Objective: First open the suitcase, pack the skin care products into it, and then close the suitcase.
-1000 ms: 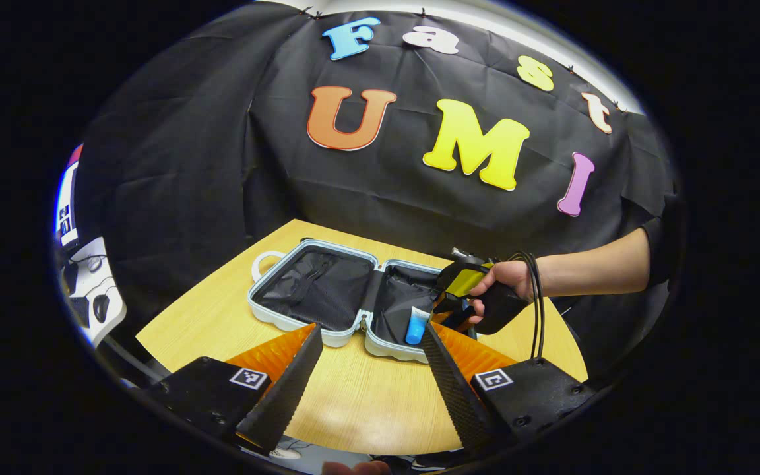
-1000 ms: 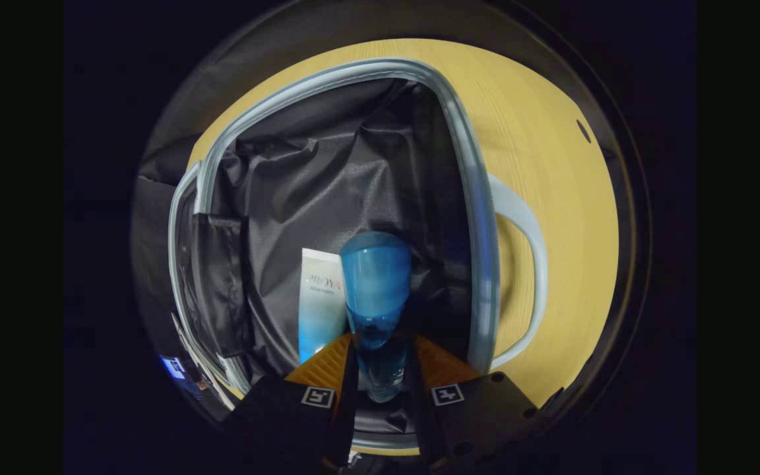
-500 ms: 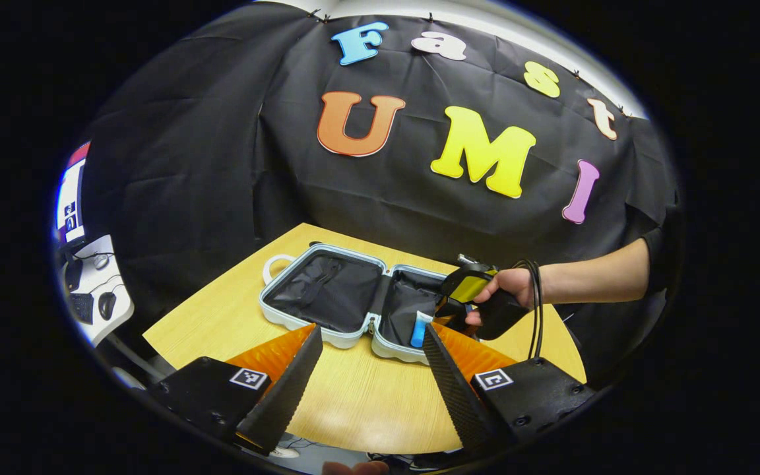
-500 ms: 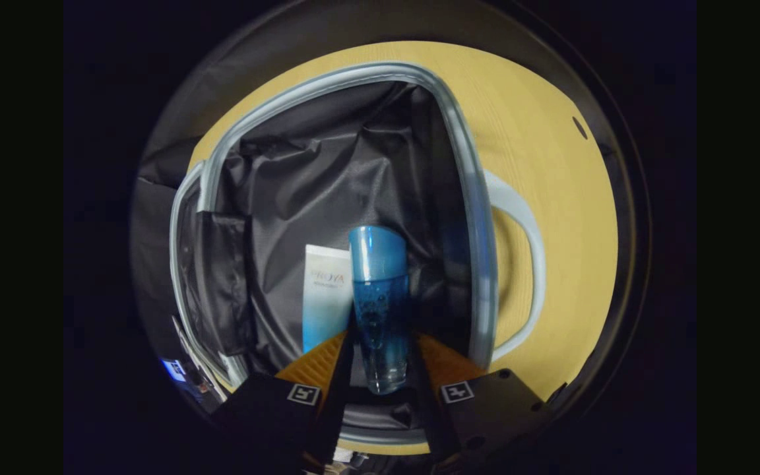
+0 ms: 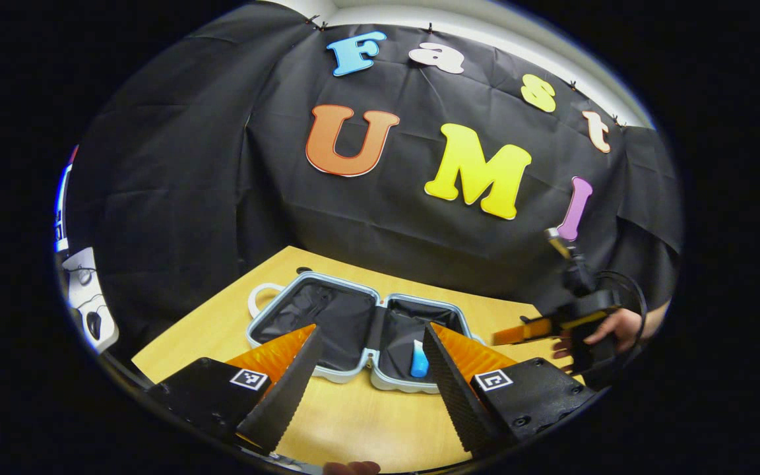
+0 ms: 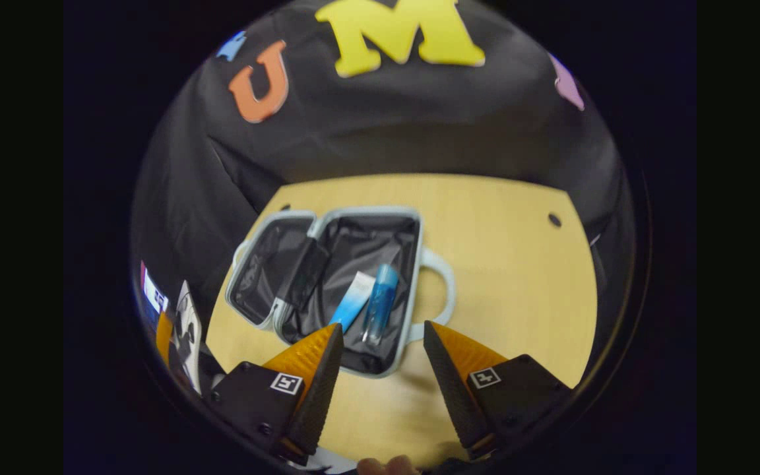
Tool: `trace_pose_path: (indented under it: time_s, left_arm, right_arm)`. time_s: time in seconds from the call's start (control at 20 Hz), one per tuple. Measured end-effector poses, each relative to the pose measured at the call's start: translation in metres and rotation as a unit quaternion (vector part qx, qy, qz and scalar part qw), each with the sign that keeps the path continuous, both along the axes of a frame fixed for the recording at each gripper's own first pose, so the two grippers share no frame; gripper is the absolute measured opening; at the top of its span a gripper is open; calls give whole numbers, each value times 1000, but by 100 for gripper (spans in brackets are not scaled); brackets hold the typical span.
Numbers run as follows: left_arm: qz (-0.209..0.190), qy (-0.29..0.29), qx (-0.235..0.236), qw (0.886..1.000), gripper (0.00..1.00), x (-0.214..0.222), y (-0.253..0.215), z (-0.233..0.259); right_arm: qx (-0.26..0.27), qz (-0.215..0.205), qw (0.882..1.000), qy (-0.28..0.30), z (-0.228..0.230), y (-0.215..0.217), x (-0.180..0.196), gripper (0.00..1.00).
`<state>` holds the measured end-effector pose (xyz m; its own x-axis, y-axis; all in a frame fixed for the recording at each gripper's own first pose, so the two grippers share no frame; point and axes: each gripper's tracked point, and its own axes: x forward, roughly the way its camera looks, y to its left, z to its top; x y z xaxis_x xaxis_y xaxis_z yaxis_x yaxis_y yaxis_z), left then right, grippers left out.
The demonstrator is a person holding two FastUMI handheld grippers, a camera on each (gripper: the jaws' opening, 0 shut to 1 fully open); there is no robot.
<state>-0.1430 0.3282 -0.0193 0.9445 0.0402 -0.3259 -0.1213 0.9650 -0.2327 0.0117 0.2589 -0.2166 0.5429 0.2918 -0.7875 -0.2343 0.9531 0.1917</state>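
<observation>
Suitcase: pale-blue hard-shell suitcase lies open ahead of both claws, hinge pointing away.
Right gripper: spread, empty, nearer the product half.
Left gripper: spread, empty.

Pale suitcase — open flat on bench, dark lining. In its right half: white-blue tube beside blue bottle, lying parallel.

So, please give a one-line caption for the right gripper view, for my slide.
Open hand-held gripper above the open suitcase, with a tube and a blue bottle inside.
</observation>
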Motion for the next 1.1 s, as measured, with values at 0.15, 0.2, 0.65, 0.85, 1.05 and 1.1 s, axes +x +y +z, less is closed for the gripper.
trace_pose_path:
  time_s: [0.15, 0.2, 0.65, 0.85, 1.05, 1.1]
  left_arm:
    - [-7, 12, 20, 1000, 98, 31, 44, -22]
    - [-12, 20, 17, 1000, 98, 41, 60, -32]
    - [18, 133, -80, 988, 98, 147, 215, -172]
    - [47, 166, -139, 975, 98, 182, 241, -214]
    - [50, 201, -154, 966, 96, 192, 247, -238]
    - [50, 207, -159, 964, 96, 192, 247, -242]
  right_arm:
    - [-11, 16, 995, -93, 38, -42, -16, 73]
    - [-9, 26, 992, -120, 54, -50, -20, 73]
    - [-49, 8, 972, -231, 128, -107, -13, 74]
    - [-59, -32, 978, -199, 116, -128, -10, 74]
    - [-89, -39, 976, -196, 108, -142, -8, 74]
    - [-89, -36, 976, -197, 109, -139, -7, 74]
